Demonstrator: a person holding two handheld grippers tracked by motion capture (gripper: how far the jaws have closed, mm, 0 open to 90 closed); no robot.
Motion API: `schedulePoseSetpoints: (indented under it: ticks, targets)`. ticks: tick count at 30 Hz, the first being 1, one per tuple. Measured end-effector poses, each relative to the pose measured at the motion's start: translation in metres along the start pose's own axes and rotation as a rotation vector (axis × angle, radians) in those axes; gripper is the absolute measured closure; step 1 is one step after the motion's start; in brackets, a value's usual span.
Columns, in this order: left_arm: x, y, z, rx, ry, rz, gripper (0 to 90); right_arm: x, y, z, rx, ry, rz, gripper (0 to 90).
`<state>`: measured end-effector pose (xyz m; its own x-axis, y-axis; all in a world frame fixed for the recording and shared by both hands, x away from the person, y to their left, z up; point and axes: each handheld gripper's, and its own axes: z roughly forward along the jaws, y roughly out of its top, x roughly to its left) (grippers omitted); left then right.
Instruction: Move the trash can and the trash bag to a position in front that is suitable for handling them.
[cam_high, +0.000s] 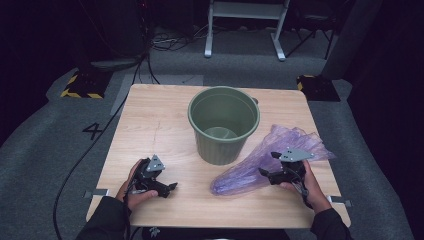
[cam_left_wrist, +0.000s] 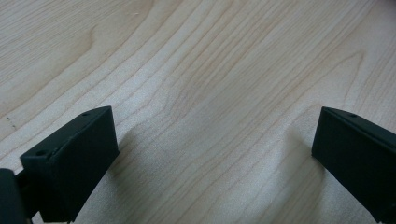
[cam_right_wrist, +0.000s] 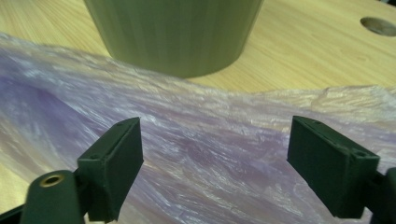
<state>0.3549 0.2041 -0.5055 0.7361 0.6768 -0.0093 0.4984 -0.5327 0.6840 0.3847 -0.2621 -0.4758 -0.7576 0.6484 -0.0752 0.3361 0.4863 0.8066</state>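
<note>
Right claw (cam_high: 266, 163), lower right, jaws wide over purple bag (cam_high: 260, 162) beside centre bin (cam_high: 223, 122); left claw (cam_high: 172, 187), lower left, wide open, empty, on surface (cam_high: 150, 120).

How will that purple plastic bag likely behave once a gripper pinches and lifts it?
The purple plastic bag looks thin, crinkled and translucent, so it is probably floppy and will drape. It lies flat beside the green bucket, likely very light. Its glossy film may slip between the open right gripper pads.
</note>
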Motion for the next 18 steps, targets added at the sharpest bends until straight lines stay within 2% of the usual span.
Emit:
schedulePoseSetpoints:
  ticks: [2,10,14,16,18]
  targets:
    - [0.0,0.0,0.0,-0.001,-0.001,0.0,0.0,-0.005,-0.005,0.008,0.022,-0.008,0.025,17.3]
    - [-0.002,0.001,0.001,-0.001,0.0,-0.001,0.0,-0.015,-0.016,0.024,0.1,-0.029,0.053,18.9]
    - [-0.003,0.002,0.002,-0.003,-0.003,0.005,0.0,-0.017,-0.016,0.025,0.103,-0.032,0.062,20.5]
    - [-0.003,0.004,0.003,0.0,-0.004,0.013,0.0,-0.021,-0.017,0.026,0.112,-0.009,0.098,22.9]
    - [-0.004,0.004,0.004,-0.001,-0.009,0.009,0.0,-0.023,-0.016,0.026,0.109,-0.013,0.104,24.4]
